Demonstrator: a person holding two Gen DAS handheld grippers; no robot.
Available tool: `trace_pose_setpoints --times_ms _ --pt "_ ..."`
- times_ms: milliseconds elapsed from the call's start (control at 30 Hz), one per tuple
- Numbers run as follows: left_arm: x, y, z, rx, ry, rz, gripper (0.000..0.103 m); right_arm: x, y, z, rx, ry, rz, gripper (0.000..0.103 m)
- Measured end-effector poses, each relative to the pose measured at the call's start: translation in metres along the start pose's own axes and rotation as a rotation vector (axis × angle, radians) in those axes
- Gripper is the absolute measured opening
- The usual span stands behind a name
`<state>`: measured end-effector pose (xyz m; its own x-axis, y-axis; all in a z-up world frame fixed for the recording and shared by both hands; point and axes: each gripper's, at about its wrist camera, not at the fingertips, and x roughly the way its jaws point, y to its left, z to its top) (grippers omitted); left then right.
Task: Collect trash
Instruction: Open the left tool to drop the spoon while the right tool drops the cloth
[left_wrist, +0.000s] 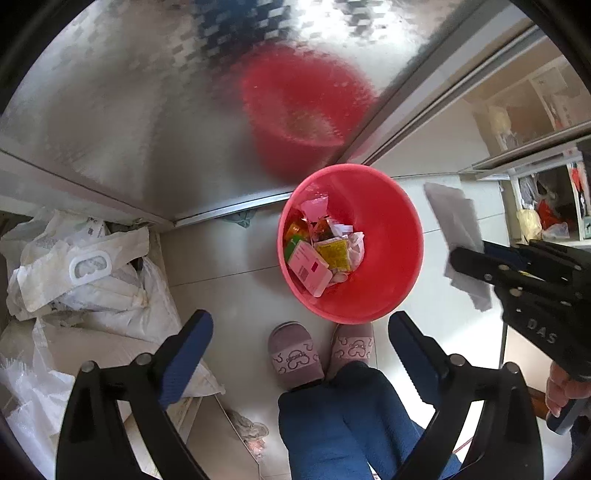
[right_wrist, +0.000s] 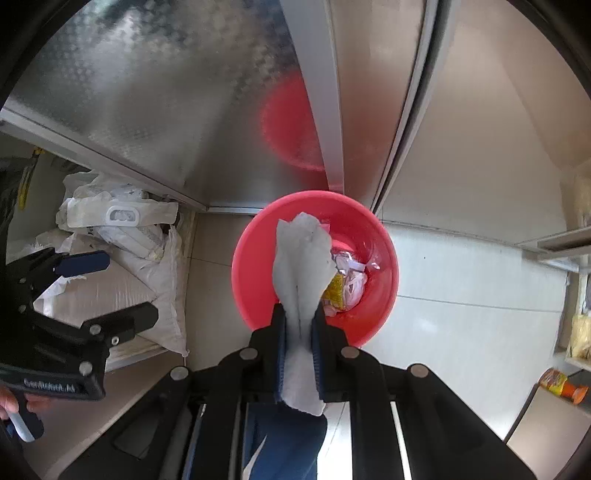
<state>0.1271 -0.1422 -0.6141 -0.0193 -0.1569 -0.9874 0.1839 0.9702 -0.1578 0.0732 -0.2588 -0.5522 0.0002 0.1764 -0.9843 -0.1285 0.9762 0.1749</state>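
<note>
Right gripper clamped on a white tissue above the red bin; left gripper spread wide and empty.

Nearest the lens, the right gripper (right_wrist: 298, 354) has its black jaws with ribbed blue pads pinching a soft, fibrous white tissue (right_wrist: 301, 266); the crumpled sheet is elongated, its long axis running along the fingers and pointing down toward the bin. The left gripper (left_wrist: 299, 354) stands wide apart with nothing between its pads, above a person's plush pink slippers (left_wrist: 295, 354) and blue trousers (left_wrist: 332, 417). Beyond sits the round, smooth red plastic bin (left_wrist: 388, 236) on pale glossy floor tiles (right_wrist: 461, 295), holding crinkled wrappers and a pink carton (left_wrist: 308, 267). Left lie rumpled white woven sacks (left_wrist: 85, 266). Farthest, a textured brushed-metal panel (left_wrist: 129, 92) reflects the bin.
</note>
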Motion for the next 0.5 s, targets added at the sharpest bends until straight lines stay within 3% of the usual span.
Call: trace_pose_setpoints --times_ms 33,133,300,400,500 --pt "-0.0005 -0.0004 0.0003 0.004 -0.002 -0.002 0.102 0.0029 -0.0002 -0.0002 0.005 0.003 -0.004 0.012" --pt "-0.0009 -0.002 0.0013 0.01 -0.005 -0.013 0.102 0.0095 0.0009 -0.001 0.006 0.014 -0.024 0.018" --pt "-0.0011 0.003 0.0019 -0.01 -0.008 -0.03 0.102 0.006 0.0032 -0.0019 0.022 0.005 -0.053 0.059" --pt "-0.0007 0.0046 0.0023 -0.013 -0.003 -0.004 0.102 0.0059 0.002 -0.0016 0.026 -0.005 -0.064 0.072" --pt "-0.005 0.0041 0.0005 -0.013 -0.008 0.008 0.102 0.005 0.0005 -0.0017 0.042 -0.008 -0.079 0.077"
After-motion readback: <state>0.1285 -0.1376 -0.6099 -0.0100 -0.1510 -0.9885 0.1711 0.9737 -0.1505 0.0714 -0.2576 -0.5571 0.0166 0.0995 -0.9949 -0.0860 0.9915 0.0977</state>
